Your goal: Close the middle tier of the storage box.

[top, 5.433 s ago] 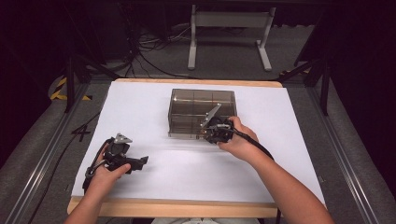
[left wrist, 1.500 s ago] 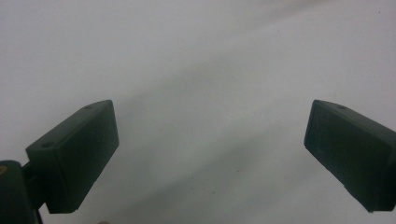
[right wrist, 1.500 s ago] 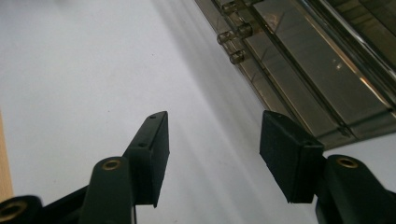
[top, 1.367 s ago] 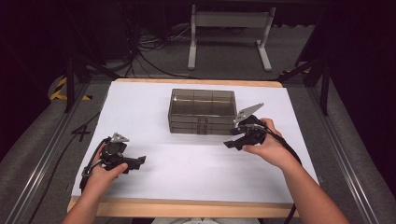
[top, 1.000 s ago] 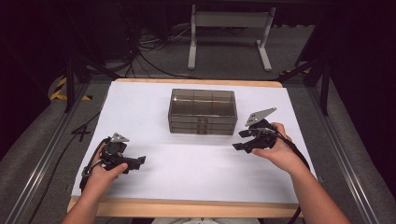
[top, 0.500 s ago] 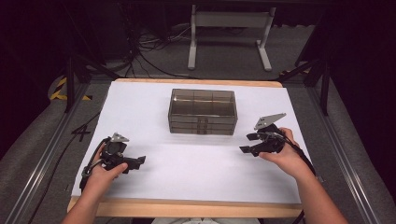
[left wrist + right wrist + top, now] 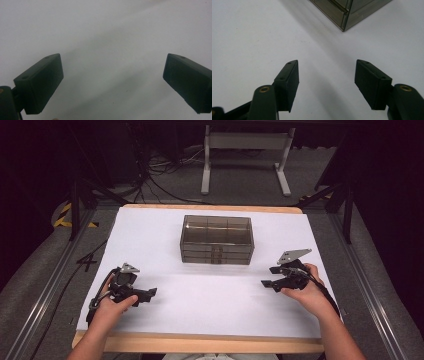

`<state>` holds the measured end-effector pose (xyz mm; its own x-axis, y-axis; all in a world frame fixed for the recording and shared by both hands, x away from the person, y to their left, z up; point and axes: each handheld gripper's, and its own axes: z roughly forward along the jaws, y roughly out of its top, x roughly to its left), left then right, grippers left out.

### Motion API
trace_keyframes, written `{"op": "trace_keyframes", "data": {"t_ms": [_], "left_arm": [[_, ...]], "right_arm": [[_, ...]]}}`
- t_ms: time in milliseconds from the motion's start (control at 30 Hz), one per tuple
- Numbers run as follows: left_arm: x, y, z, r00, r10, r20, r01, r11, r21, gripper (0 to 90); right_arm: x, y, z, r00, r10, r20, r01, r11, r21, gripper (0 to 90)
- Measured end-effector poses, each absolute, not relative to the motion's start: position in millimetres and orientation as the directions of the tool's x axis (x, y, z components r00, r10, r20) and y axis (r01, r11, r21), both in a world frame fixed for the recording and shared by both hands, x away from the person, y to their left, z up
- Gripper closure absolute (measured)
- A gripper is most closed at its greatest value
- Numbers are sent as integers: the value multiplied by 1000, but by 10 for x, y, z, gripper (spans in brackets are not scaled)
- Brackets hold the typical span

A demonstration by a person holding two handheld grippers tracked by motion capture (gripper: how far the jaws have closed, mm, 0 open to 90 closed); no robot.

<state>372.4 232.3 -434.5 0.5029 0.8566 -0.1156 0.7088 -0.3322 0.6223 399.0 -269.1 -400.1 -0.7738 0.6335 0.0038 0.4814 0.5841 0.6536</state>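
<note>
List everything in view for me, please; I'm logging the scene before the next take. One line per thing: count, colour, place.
Translucent smoky-grey plastic drawer box: one, grey-brown, middle of the sheet toward the far edge, drawers shut.
White paper sheet: one, white, covering the tabletop.
Light wooden table: one, pale wood, its edge showing along the near side.
White metal stand: one, white, on the floor beyond the table.
Black cables: several, black, on the floor at the far left.
Yellow-black floor tape: one patch, left of the table.
Left gripper: one, black, near left of the sheet, fingers open, holding nothing.
Right gripper: one, black, right of the box, fingers open, holding nothing.
</note>
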Motion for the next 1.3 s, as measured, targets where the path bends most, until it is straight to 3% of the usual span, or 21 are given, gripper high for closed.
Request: {"op": "trace_keyframes", "data": {"t_ms": [700, 1000, 1067, 1300], "left_arm": [[3730, 2318, -4378, 501, 858, -117, 717, -336, 611, 36], [3731, 2310, -4391, 502, 857, -117, 718, -338, 609, 36], [3734, 2309, -4393, 508, 853, -115, 715, -344, 608, 36], [3732, 2307, -4395, 505, 855, -114, 715, -341, 610, 36]], "right_arm": [[3883, -2708, -4336, -732, 680, -48, 485, 569, 664, 336], [3843, -2754, -4442, -699, 714, -33, 487, 509, 710, 244], [3824, -2732, -4478, -699, 714, -31, 478, 500, 723, 174], [3826, -2725, -4486, -695, 718, -36, 478, 499, 723, 151]]}}
